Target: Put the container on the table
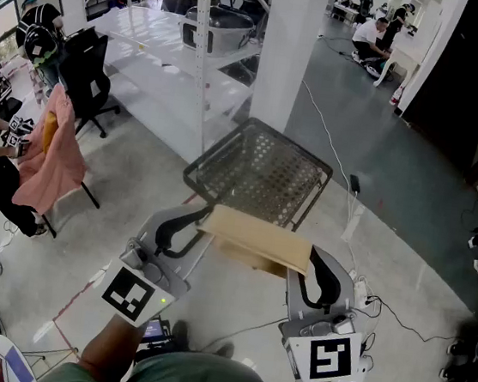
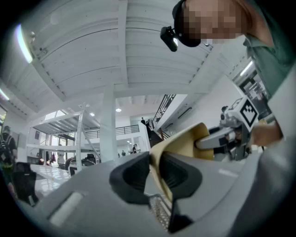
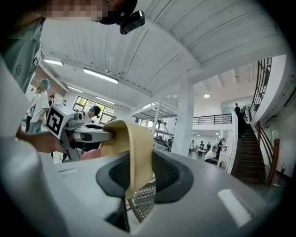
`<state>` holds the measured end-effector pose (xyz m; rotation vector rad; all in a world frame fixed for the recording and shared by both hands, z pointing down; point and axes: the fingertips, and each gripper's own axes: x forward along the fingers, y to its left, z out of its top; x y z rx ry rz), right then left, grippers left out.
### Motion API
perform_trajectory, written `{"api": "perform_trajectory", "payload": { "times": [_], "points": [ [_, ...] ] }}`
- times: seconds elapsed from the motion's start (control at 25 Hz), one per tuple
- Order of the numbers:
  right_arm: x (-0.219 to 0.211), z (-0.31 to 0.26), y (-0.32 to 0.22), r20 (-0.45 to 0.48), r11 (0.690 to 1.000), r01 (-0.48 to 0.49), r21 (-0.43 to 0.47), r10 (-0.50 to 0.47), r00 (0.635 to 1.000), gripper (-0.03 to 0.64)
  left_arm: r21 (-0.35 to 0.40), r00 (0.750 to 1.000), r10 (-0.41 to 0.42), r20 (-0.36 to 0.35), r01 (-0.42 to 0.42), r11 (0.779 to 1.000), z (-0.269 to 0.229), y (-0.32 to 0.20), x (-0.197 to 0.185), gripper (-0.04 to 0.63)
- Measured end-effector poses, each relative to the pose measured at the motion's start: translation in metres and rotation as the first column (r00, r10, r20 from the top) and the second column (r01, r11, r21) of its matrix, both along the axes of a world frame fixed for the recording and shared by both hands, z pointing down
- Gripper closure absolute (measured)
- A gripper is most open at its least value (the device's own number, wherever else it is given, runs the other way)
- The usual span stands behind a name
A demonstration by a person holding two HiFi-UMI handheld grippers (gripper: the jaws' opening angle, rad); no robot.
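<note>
A tan, flat-sided container (image 1: 255, 239) hangs in the air between the two grippers, in front of the person and over the near edge of a perforated metal worktop (image 1: 261, 138); it does not rest on that worktop, and how far above it the container sits cannot be told. The left gripper (image 1: 201, 221) pinches the container's left end: in the left gripper view its two dark pads are pressed against a thin tan wall that runs up between them. The right gripper (image 1: 314, 262) pinches the opposite end, and the right gripper view shows its ribbed pads closed on a curved tan rim that folds over between them, the jaws standing a little wider than the left pair. Each gripper view also shows the other gripper at the far end of the container, with its marker cube, and a patch of the worktop's mesh below the jaws. In the head view the container lies roughly level, its long side running from left to right across the worktop's near edge, tilted slightly so the right end sits lower in the picture. Beyond the worktop's far edge stands a white column (image 1: 291, 45), with white shelving (image 1: 174, 48) to its left. A pink cloth (image 1: 53, 154) is draped over a chair at the left, just beside a black office chair (image 1: 86, 81).
</note>
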<state>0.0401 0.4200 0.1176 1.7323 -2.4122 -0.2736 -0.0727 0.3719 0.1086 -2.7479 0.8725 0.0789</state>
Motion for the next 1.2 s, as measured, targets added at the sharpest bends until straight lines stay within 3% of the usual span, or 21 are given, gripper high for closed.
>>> {"api": "perform_trajectory", "payload": {
  "times": [1.2],
  "points": [
    [-0.104, 0.012, -0.023, 0.017, 0.998, -0.042, -0.045, 0.043, 0.999, 0.512, -0.03, 0.998, 0.06, -0.033, -0.061, 0.998, 0.012, -0.029, -0.102, 0.538]
  ]
}}
